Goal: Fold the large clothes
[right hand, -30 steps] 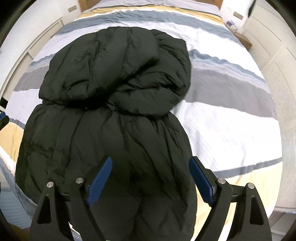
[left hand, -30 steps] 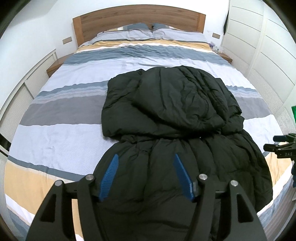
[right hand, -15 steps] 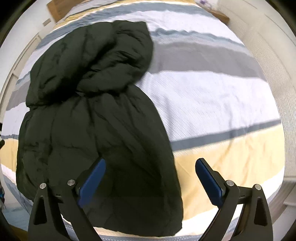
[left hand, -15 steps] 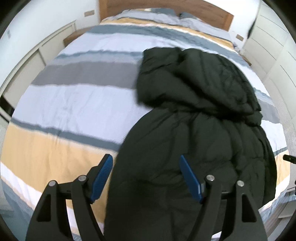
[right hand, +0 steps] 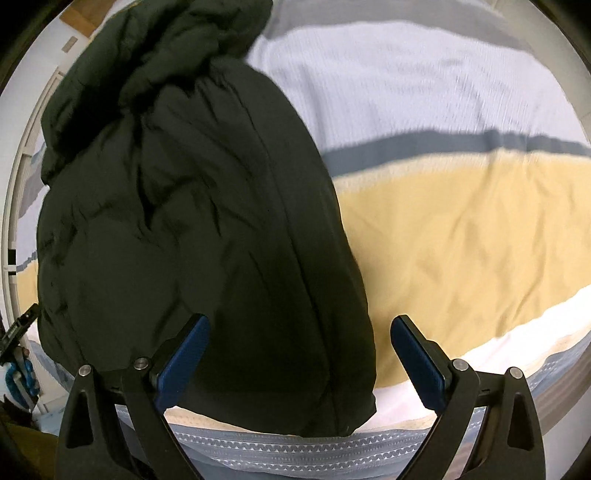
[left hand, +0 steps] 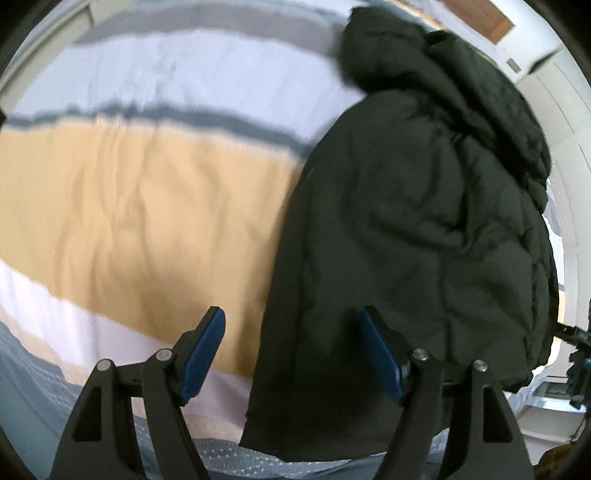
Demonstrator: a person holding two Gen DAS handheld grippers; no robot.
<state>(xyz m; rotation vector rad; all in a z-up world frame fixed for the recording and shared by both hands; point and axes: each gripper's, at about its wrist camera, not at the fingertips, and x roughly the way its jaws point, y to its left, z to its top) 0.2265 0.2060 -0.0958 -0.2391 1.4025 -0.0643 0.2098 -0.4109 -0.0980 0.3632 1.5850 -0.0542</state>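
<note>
Both grippers had dropped toward the near bed edge since the earlier frames, and their jaws had spread wider. Left gripper [left hand: 291, 334]: blue-padded black fingers apart, nothing clamped; the left hem edge of the dark green puffy quilted jacket [left hand: 413, 229] lay between them, untouched. Right gripper [right hand: 299, 341]: jaws spread wide, empty, straddling the jacket's [right hand: 192, 229] right hem corner, with no pad contact seen. Jacket lay lengthwise on the striped white, yellow and grey bed cover [left hand: 129, 206], hem at the near edge, bunched upper part toward the far end. Wooden headboard [left hand: 480, 16] showed at the far right in the left view.
</note>
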